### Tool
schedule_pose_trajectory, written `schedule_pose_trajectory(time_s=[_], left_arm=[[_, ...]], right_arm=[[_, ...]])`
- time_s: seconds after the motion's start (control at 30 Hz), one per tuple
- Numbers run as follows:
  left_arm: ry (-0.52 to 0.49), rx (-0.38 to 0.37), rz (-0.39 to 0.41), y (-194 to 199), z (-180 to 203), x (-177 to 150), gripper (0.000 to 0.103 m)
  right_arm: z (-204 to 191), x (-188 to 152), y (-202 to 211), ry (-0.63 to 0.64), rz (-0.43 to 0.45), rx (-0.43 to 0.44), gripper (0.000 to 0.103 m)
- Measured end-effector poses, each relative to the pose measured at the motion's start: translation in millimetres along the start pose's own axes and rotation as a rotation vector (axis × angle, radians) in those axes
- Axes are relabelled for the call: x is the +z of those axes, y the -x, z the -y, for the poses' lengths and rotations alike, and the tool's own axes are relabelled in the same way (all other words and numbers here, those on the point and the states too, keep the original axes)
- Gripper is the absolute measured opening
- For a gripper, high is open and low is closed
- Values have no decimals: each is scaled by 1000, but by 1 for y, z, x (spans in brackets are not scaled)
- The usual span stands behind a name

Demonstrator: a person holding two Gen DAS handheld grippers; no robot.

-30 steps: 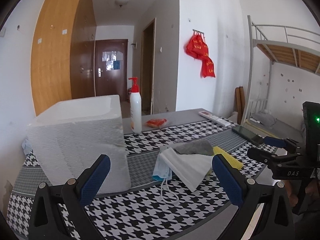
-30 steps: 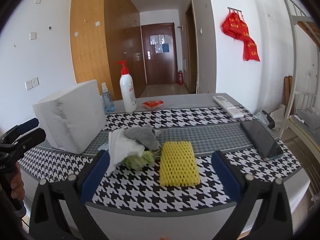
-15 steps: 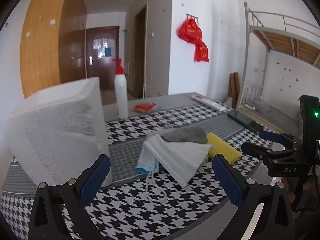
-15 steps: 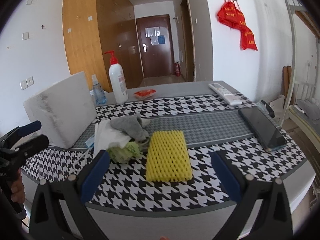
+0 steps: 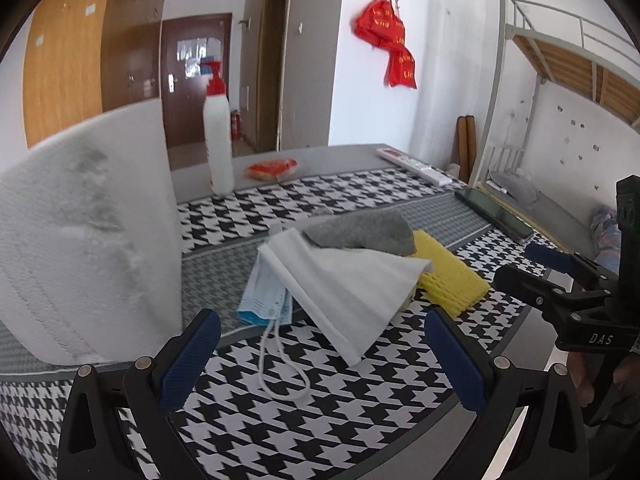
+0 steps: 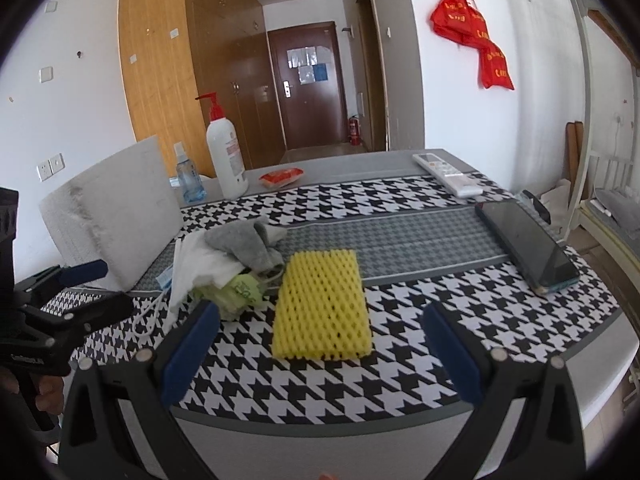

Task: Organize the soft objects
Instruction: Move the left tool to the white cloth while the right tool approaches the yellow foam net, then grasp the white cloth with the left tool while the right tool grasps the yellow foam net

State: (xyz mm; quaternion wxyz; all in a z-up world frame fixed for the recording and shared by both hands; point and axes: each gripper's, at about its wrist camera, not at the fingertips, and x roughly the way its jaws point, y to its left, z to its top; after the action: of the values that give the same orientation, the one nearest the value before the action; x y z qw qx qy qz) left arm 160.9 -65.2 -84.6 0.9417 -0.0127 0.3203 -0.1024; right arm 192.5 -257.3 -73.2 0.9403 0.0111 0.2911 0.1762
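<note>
- The left gripper [image 5: 322,354] fills the bottom of the left wrist view, level and pointing forward over the near table edge, its two blue-padded fingers [image 5: 191,360] spread wide apart with nothing between them.
- The right gripper [image 6: 320,354] sits the same way along the bottom of the right wrist view, fingers wide apart and empty, above the table [image 6: 400,432] edge.
- Each gripper shows in the other's view: the right one at the right edge of the left view, the left one at the lower left of the right view, a hand [image 6: 44,396] partly visible below it.
- The soft things lie in a loose pile at the centre of both views, on a black-and-white houndstooth cloth [image 5: 360,408].
- A white cloth [image 5: 352,288] is draped on top, folded to a point; a grey cloth [image 5: 360,232] rests behind and partly over it.
- A blue face mask [image 5: 264,300] pokes out under the white cloth, its ear loop [image 5: 280,376] trailing toward the lower centre.
- A green crumpled item [image 6: 240,290] sits under the pile in the right view.
- A yellow foam net [image 6: 322,304] lies flat, just right of the pile, touching it.
- A white foam box [image 5: 80,240] stands at the left, near the pile.
</note>
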Motion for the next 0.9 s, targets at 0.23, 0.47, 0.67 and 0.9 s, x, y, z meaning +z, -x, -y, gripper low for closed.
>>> schedule_pose_trajectory(time_s=[0.23,0.47,0.67,0.9], left_arm=[[35,-51,-80,-20,2,2,96],[80,-73,-143,-38,0,1,82],[100,-35,-189,-52,-1,1,67],[42,32,-194,-56,6,0,45]], right_arm=[[4,0,-2,-6,3,10,102],[10,1,-6,-21,-2,18,102],[11,1,-9,-16,-5,26,102],[16,1,-13,-27,-9,31,102]])
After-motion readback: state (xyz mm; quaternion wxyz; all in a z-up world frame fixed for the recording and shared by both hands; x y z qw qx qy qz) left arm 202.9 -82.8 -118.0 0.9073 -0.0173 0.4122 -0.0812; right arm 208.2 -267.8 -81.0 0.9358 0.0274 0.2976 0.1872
